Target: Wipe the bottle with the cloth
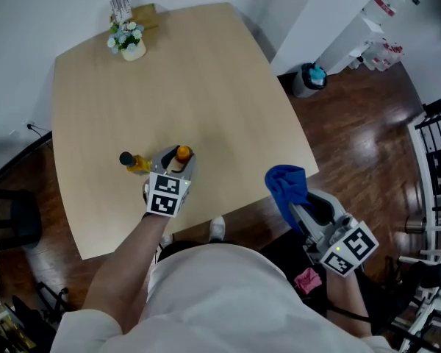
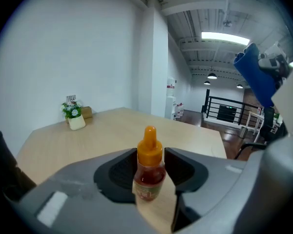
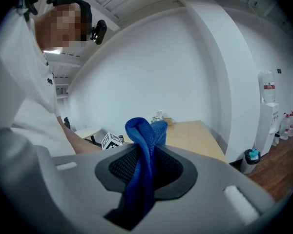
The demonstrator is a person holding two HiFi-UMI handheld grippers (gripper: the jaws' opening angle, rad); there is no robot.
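Note:
A small bottle (image 2: 149, 172) with an orange cap and reddish contents stands upright between the jaws of my left gripper (image 2: 150, 174), which is shut on it. From the head view, this bottle (image 1: 181, 155) and the left gripper (image 1: 178, 162) are over the near part of the wooden table (image 1: 206, 79). My right gripper (image 1: 295, 203) is shut on a blue cloth (image 1: 287, 184), held past the table's right front edge, apart from the bottle. In the right gripper view the cloth (image 3: 144, 155) bunches up out of the right gripper (image 3: 145, 168).
A second small bottle (image 1: 132, 161), yellow with a dark cap, lies on the table just left of my left gripper. A flower pot (image 1: 126, 40) and a brown box (image 1: 147, 13) sit at the far corner. A bin (image 1: 310, 79) and black railing (image 1: 435, 160) stand on the floor to the right.

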